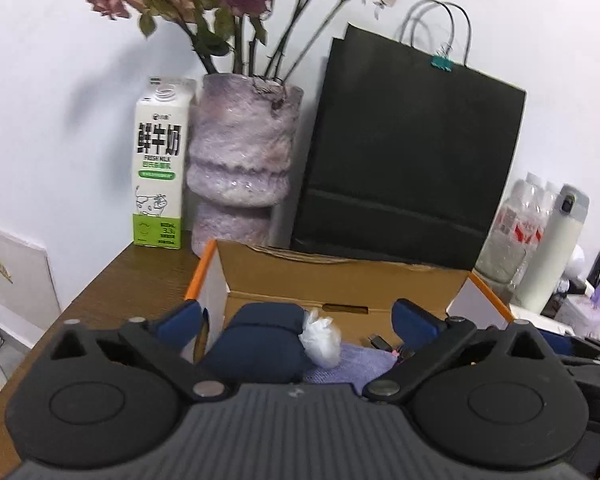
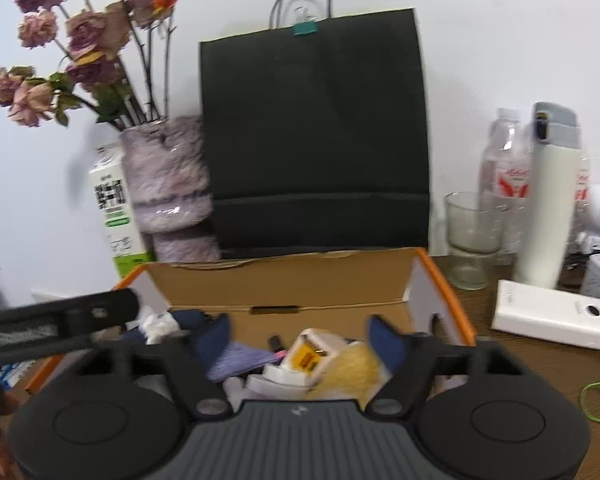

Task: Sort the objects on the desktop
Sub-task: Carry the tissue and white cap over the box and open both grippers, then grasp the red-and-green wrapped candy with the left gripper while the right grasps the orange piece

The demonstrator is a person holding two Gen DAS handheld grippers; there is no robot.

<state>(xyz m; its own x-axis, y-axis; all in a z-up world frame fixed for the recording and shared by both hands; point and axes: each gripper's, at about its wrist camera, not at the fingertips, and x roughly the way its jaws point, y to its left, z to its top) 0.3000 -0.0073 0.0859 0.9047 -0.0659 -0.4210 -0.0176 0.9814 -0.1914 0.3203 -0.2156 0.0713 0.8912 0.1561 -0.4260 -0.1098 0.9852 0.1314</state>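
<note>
An open cardboard box with orange edges stands on the wooden desk; it also shows in the right wrist view. My left gripper is open above the box, over a dark blue bundle, a white crumpled wad and a purple cloth. My right gripper is open above the box, over a small white and yellow box, a pale bristly brush and the purple cloth. Nothing is held.
Behind the box stand a milk carton, a purple vase of dried roses and a black paper bag. To the right are a glass, plastic bottles, a white flask and a white power bank.
</note>
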